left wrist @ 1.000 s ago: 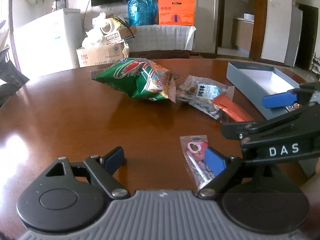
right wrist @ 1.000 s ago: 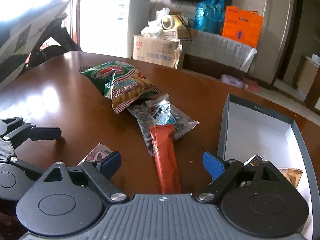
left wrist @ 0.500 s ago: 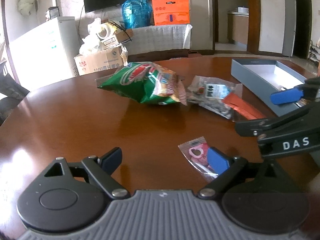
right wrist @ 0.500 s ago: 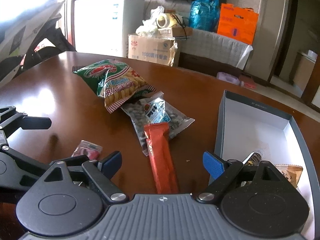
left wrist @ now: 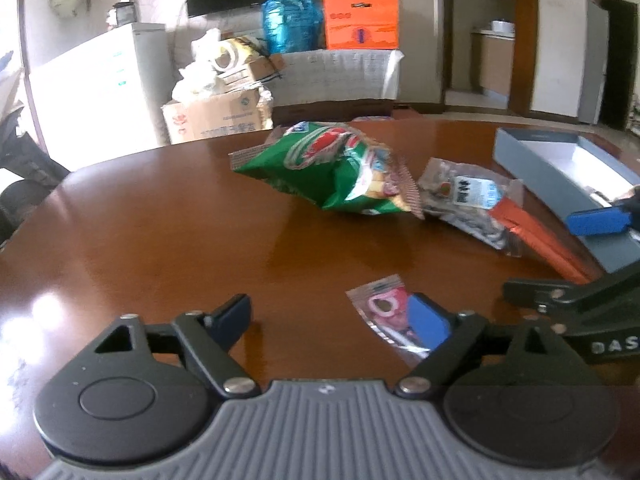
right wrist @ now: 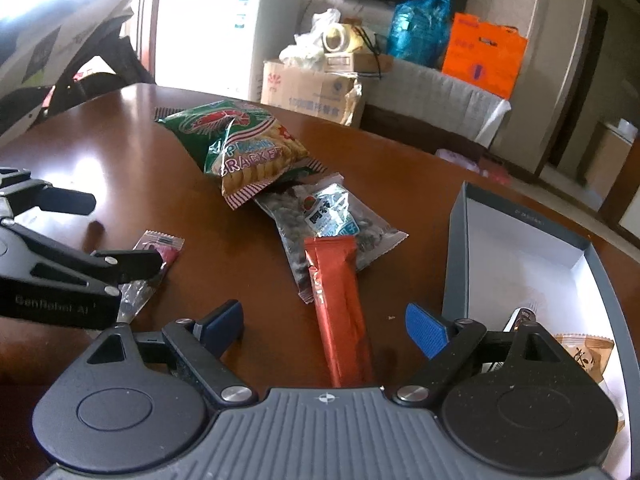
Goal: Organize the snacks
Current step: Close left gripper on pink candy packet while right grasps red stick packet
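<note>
Lining up on the candy

Your left gripper [left wrist: 334, 314] hangs released beside the candy [left wrist: 383, 307]; right gripper [right wrist: 322, 320] spread over the bar [right wrist: 340, 312], box [right wrist: 456, 248] alongside.

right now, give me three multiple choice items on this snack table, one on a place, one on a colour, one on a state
1. Where does the orange stick pack lie?
A. inside the grey box
B. on the table, its far end over the seed bag
C. under the green cracker bag

2. What colour is the cracker bag?
A. mostly green
B. mostly blue
C. mostly white

3. How does the left gripper stand?
A. shut on the pink candy
B. shut on nothing
C. open, holding nothing

Answers:
1 B: the stick pack rests on the table beside the grey box, its far end overlapping the seed bag.
2 A: the bag's body is green with a red shrimp picture.
3 C: the fingers are spread wide, and the pink candy lies flat on the table by the right finger.
</note>
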Motion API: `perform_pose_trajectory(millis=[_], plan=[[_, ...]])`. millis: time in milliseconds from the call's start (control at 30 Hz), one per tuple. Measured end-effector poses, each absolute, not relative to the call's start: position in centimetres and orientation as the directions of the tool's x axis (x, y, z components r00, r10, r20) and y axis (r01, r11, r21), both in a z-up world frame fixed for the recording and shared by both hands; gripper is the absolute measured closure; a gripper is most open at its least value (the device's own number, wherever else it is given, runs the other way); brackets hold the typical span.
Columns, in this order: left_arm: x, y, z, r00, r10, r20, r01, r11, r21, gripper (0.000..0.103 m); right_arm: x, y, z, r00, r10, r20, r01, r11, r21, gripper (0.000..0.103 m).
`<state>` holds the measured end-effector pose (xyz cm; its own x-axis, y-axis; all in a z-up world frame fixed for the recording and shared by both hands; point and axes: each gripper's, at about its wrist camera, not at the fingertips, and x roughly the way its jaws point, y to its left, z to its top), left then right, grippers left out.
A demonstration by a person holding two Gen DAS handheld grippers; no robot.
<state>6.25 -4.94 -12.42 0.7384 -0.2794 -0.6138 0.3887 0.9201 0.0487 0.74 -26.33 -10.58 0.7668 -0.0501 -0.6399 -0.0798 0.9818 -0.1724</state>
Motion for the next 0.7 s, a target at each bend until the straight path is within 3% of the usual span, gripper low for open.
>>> perform_pose_trajectory(millis=[100, 133, 200, 267, 333, 533, 567, 633, 700], plan=[[6.2, -5.4, -12.4, 0.729, -0.314, -0.609, 0.416, 0.909, 0.029, 0.039, 0.9, -26.5, -10.5, 0.759, -0.042, -0.650, -0.077, 0.985, -0.154, 0.019], [6.2, -5.5, -12.4, 0.724, -0.326, -0.607, 0.425, 0.905, 0.021, 0.043, 0.9, -26.6, -10.4, 0.756, -0.041, -0.653, -0.073, 0.986, -0.147, 0.025], [6.2, -5.8, -12.4, 0.721, -0.333, -0.607, 0.432, 0.902, 0.018, 0.043, 0.9, -26.8, -10.1, 0.750, -0.057, -0.659, -0.051, 0.988, -0.144, 0.035], [6.4, -6.1, -12.4, 0.714, -0.343, -0.610, 0.438, 0.899, 0.008, 0.036, 0.9, -26.9, -10.1, 0.751, -0.067, -0.657, -0.053, 0.985, -0.161, 0.032], [6.5, -6.6, -12.5, 0.712, -0.327, -0.621, 0.434, 0.900, 0.024, 0.015, 0.9, -26.9, -10.2, 0.756, -0.077, -0.650, -0.054, 0.982, -0.180, 0.030], [7.2, -6.6, -12.8, 0.707, -0.328, -0.627, 0.432, 0.902, 0.014, 0.015, 1.3, -26.8, -10.4, 0.760, -0.108, -0.641, -0.041, 0.976, -0.213, 0.029], [7.3, -6.7, -12.7, 0.706, -0.336, -0.624, 0.440, 0.898, 0.013, 0.019, 1.3, -26.8, -10.4, 0.761, -0.109, -0.639, -0.042, 0.975, -0.216, 0.029], [7.2, -6.8, -12.6, 0.700, -0.368, -0.612, 0.470, 0.883, 0.006, 0.049, 1.2, -26.8, -10.4, 0.762, -0.103, -0.640, -0.046, 0.976, -0.212, 0.035], [7.1, -7.2, -12.4, 0.684, -0.399, -0.611, 0.512, 0.859, 0.012, 0.073, 1.1, -26.7, -10.3, 0.758, -0.070, -0.648, -0.068, 0.980, -0.186, 0.050]])
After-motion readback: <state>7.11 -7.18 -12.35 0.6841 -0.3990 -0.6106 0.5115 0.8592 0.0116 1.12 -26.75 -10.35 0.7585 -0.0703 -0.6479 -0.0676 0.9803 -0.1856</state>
